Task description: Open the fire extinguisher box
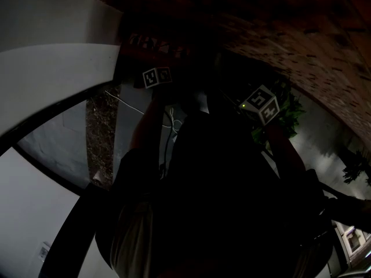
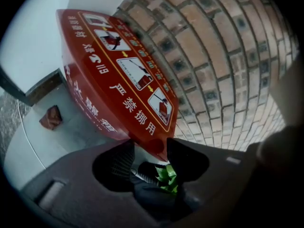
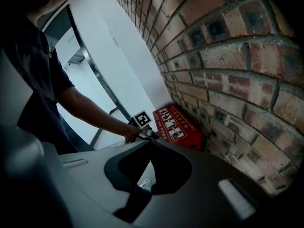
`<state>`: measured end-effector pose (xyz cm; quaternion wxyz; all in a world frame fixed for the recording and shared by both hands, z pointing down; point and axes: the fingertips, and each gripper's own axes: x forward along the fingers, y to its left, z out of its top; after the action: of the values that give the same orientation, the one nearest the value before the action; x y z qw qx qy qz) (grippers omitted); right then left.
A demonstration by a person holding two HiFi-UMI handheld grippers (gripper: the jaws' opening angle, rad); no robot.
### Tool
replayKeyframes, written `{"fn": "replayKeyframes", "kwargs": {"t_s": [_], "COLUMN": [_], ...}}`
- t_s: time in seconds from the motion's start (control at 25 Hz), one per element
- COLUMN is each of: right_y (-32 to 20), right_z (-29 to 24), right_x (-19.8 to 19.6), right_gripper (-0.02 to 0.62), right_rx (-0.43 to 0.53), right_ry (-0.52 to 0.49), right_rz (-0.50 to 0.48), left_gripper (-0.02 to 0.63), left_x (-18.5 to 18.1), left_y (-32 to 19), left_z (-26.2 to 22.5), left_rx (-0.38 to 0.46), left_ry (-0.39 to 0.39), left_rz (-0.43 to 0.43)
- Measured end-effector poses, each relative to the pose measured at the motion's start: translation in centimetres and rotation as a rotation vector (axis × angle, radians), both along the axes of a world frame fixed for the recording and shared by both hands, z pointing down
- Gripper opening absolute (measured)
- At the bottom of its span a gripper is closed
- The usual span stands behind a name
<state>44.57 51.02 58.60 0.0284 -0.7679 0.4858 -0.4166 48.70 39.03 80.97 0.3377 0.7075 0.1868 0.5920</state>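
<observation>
Left claw (image 2: 150,147) grips red box (image 2: 102,87) (printed 严禁挪用); right claw (image 3: 149,144) closed.

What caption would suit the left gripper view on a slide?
Left gripper grips a corner of the red box beside a brick wall.

You wear a dark, short-sleeved shirt (image 3: 38,75). Your left gripper (image 2: 149,146) and right gripper (image 3: 151,144) are matte dark grey with broad, scooped jaws. Each carries a white cube (image 1: 261,104) printed with black square markers.
</observation>
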Motion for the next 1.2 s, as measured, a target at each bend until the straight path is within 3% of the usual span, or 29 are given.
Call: {"fn": "replayKeyframes", "kwargs": {"t_s": [0.28, 0.76, 1.04, 1.2], "right_y": [-0.9, 0.7, 0.0, -0.5], "right_z": [-0.6, -1.5, -1.6, -1.9], "right_x": [0.4, -0.4, -1.5, -1.9], "right_gripper": [0.0, 0.0, 0.0, 0.0], "right_rx": [0.052, 0.088, 0.076, 0.073], "right_ry": [0.027, 0.037, 0.027, 0.026], "right_rz": [0.037, 0.119, 0.098, 0.088], "left_gripper": [0.213, 0.213, 0.212, 0.21], "left_x": [0.2, 2.0, 4.2, 5.1], "left_y": [0.4, 1.4, 2.2, 2.8], "left_z": [-2.9, -8.0, -11.2, -12.3], "left_rx": [0.055, 0.053, 0.091, 0.114], "left_ry": [0.052, 0.133, 0.263, 0.298], "left_rz": [0.153, 0.191, 0.297, 0.375]}}
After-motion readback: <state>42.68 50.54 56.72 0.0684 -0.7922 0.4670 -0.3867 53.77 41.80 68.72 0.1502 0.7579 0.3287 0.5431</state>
